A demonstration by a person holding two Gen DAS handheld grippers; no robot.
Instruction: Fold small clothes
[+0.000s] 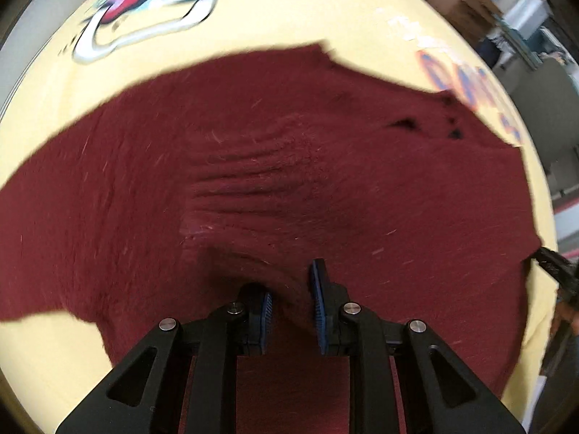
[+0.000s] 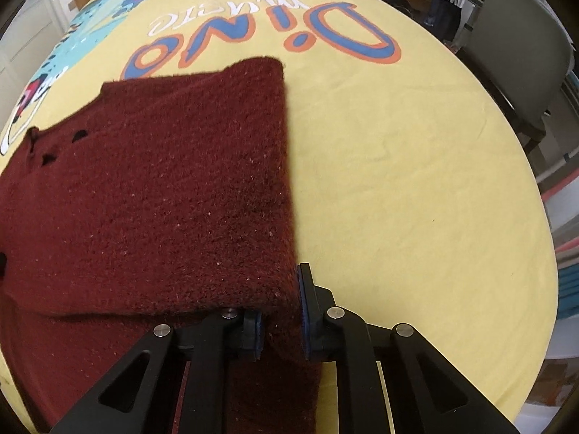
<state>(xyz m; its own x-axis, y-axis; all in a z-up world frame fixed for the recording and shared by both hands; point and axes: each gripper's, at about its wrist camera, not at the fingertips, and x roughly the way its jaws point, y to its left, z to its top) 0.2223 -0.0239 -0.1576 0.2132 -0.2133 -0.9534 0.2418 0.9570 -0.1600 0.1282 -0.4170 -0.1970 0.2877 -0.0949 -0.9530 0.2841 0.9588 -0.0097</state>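
The maroon knit garment (image 2: 163, 188) lies on the yellow printed cloth (image 2: 416, 181), its bulk toward 10 o'clock of the right gripper (image 2: 280, 320). It looks soft, thick and limp, so edges suit gripping best. Both the right gripper and the left gripper (image 1: 291, 313) are clamped on its near hem.

The dark red knitted woollen garment (image 2: 163, 195) lies on the yellow printed cloth (image 2: 416, 181) that covers the tabletop. The right claw (image 2: 280, 322) pinches its near right corner; the left claw (image 1: 291, 307) pinches its near edge. A grey chair (image 2: 521, 61) stands behind the tabletop, to the right.
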